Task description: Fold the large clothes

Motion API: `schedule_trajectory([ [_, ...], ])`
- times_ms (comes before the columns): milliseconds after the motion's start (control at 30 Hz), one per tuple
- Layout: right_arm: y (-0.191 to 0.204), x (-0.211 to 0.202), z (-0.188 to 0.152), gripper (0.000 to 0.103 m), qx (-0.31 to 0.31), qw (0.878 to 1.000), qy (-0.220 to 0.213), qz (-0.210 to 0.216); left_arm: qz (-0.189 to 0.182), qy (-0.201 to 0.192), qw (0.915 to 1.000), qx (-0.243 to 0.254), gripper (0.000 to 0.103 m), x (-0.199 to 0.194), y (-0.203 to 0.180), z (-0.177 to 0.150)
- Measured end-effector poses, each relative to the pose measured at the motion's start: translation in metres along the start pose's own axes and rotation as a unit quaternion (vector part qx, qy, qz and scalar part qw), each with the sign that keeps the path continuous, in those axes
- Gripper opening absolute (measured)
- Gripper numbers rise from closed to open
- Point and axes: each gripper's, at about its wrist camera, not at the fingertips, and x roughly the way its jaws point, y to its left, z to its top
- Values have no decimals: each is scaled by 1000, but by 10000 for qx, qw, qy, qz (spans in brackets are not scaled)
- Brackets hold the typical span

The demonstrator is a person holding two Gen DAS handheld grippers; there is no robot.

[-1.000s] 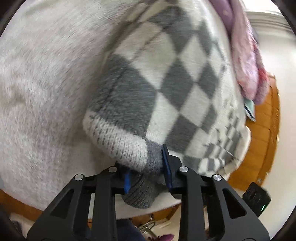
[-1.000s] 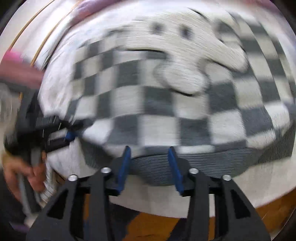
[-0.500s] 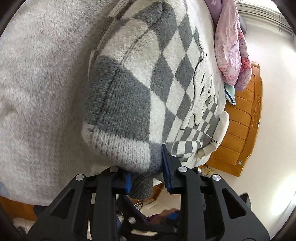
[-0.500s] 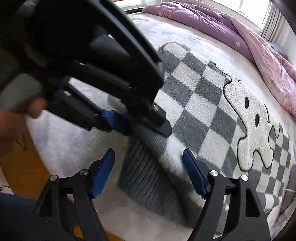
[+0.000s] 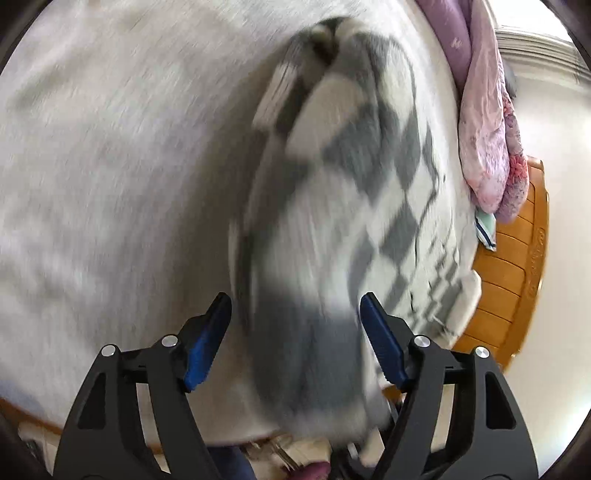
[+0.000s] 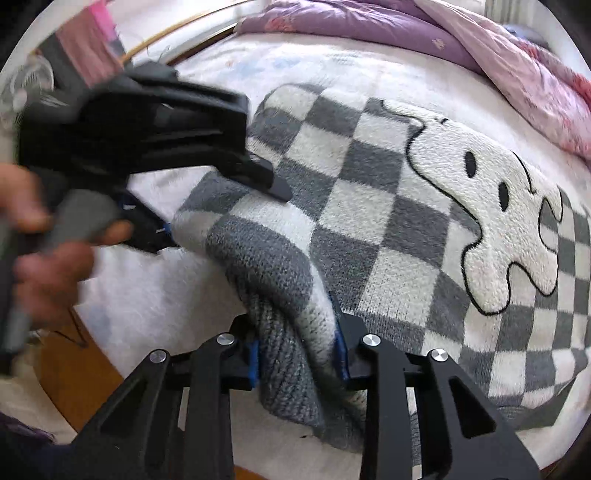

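— Bedroom scene: a bed (image 6: 155,295) under a fluffy white cover, a purple and pink duvet (image 6: 424,33) bunched along the far side, an orange wooden bed frame (image 5: 506,280) at the edge. Where's the garment?

— Spread on the white cover: a grey-and-white checked sweater (image 6: 369,206) with a white ghost figure (image 6: 498,229) on the front. It lies mostly flat, with one sleeve drawn down toward the near edge of the bed.

— And the tongs?

— The right gripper (image 6: 297,354) has just been closing, and its blue pads now pinch the grey ribbed cuff (image 6: 280,369) of that sleeve. The left gripper (image 5: 295,339) has just been opening; its jaws stand wide, the blurred grey cloth between them but neither pad pressing on it. In the right wrist view you can see it and the hand (image 6: 48,266) that carries it, just beside the sleeve fold.

— So it looks like a handover?

— That's my reading: the cuff now sits with the right side alone, the left free.

— How far along is the folding?

— Early, I'd say. The body is still open with the ghost fully showing. The sleeve likely still has to be laid across the chest, then the other side, then the body halved
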Motion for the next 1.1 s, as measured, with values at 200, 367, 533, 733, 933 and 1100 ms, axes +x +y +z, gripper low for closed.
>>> schedule_trajectory([
  [200,-49,-23,4,27,767,9954,-190,543,292,-474,9968,574,31,-4,-40,5],
  [367,-103,-75,1,27,1717,9766,-762,1044,290,-878,9856,1415,29,-34,-125,-18],
  [533,-178,-122,-18,27,2715,9452,-1275,1288,383,-981,9670,2320,29,-19,-231,-50],
  [733,-272,-154,-68,26,3823,9025,-1485,1317,638,-803,9402,3247,29,64,-346,-110],
  [933,-339,-158,-135,26,4888,8512,-1394,1303,1196,-356,9118,3913,30,178,-405,-160],
  [1100,-377,-115,-180,29,5669,8089,-757,1364,2117,196,8832,4180,39,259,-408,-184],
])
